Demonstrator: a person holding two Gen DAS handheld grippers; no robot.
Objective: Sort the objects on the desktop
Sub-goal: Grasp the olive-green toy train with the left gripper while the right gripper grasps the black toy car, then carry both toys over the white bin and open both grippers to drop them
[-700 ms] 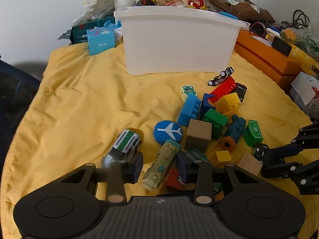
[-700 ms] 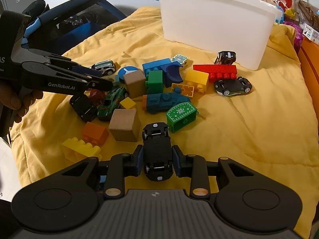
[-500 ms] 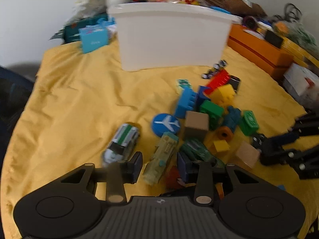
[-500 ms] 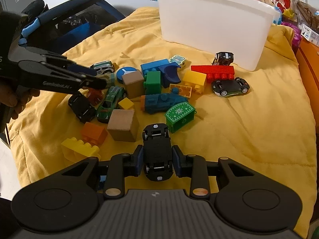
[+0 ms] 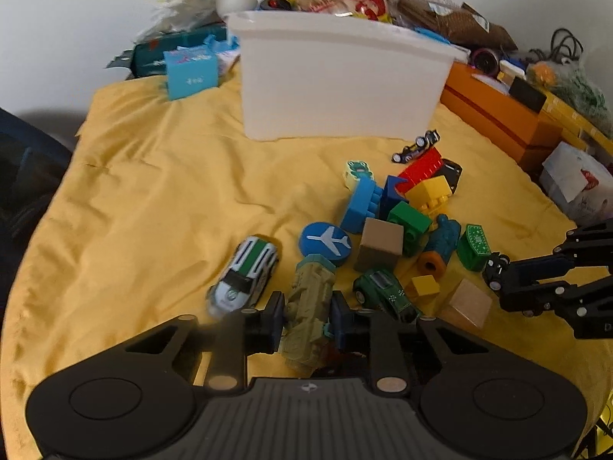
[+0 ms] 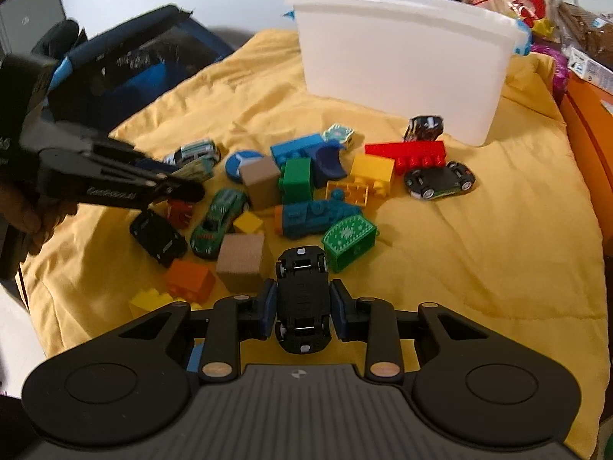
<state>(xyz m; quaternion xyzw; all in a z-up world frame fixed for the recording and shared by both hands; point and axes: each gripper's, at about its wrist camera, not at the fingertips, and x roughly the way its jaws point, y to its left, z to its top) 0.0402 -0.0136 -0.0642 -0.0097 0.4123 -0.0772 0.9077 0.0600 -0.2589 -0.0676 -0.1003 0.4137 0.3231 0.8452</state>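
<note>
Toys lie scattered on a yellow cloth in front of a white plastic bin. My left gripper is shut on an olive-green toy train and holds it above the cloth; it also shows in the right wrist view. My right gripper is shut on a black toy car, held upside down with its wheels up; it also shows in the left wrist view. The bin stands at the back.
A green-and-white car, a blue airplane disc, a dark green car, wooden cubes, and coloured bricks fill the middle. Orange boxes line the right. A dark bag lies to the left.
My left gripper has closed from open onto the olive-green train and lifted it. My right gripper still holds the black car and has risen slightly.
</note>
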